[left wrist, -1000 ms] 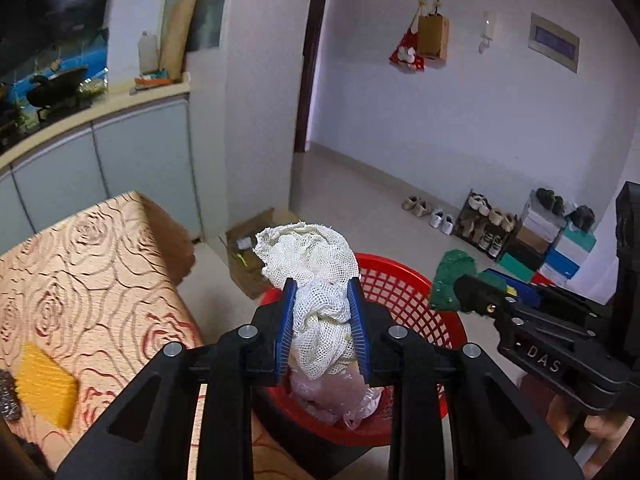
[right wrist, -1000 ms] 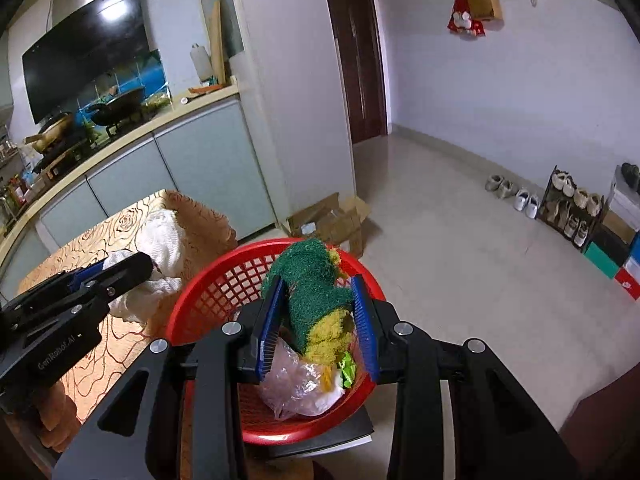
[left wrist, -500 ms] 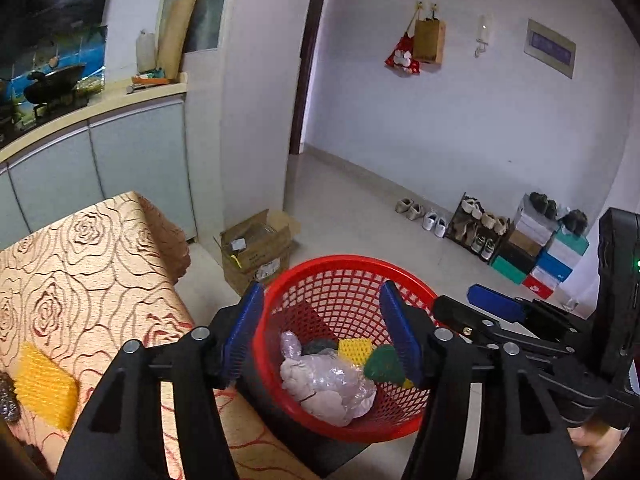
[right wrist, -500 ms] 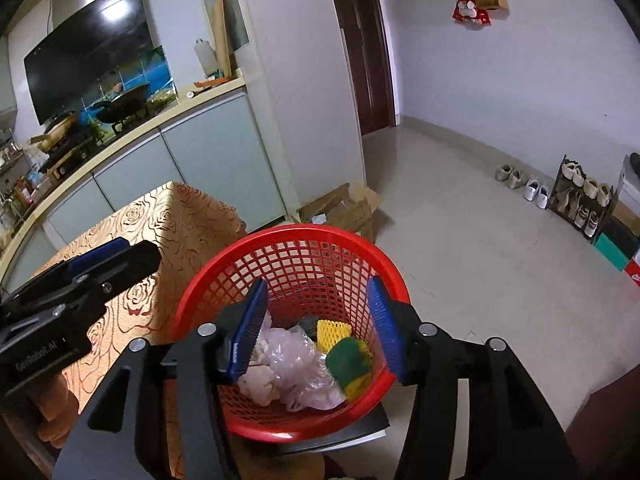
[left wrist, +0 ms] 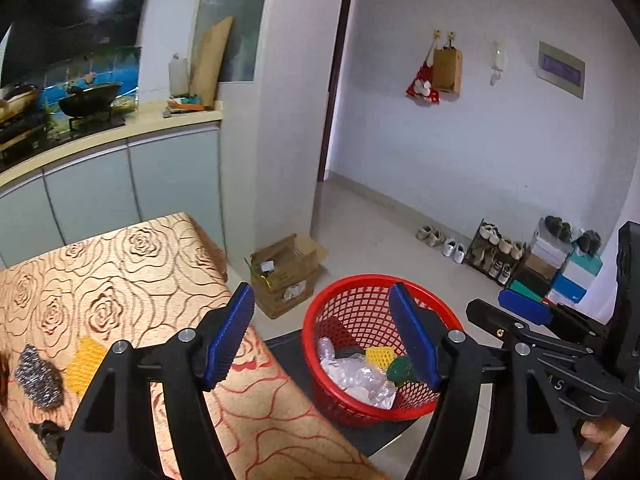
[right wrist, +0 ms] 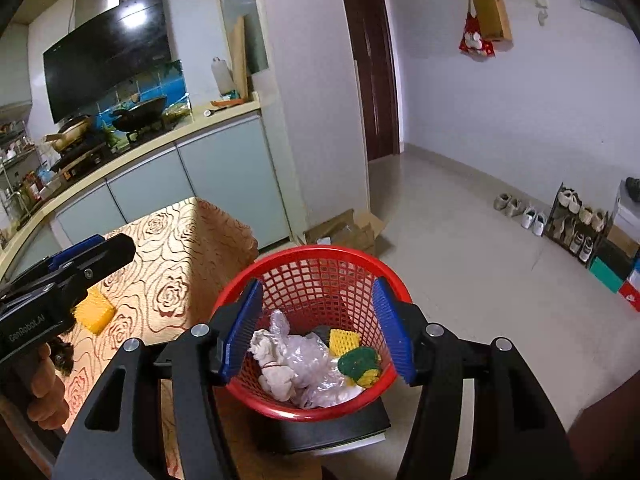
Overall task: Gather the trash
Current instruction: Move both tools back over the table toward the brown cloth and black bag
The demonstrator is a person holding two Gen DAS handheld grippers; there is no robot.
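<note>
Left gripper [left wrist: 322,336]: jaws spread wide, empty | red basket [left wrist: 344,292]: beside the patterned surface [left wrist: 120,280], holding crumpled plastic [left wrist: 356,376], yellow mesh piece [left wrist: 378,356], green scrubber [left wrist: 400,368] | surface: yellow sponge [left wrist: 82,364], steel wool [left wrist: 38,376] | right gripper [left wrist: 520,312]: at right edge.

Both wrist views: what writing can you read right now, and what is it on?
"GenRobot.AI": on the left tool's black body, seen in the right wrist view.
"AS": end of a partly hidden word on the right tool's body, seen in the left wrist view.
Shoe boxes and cardboard box: print too small to read.
</note>
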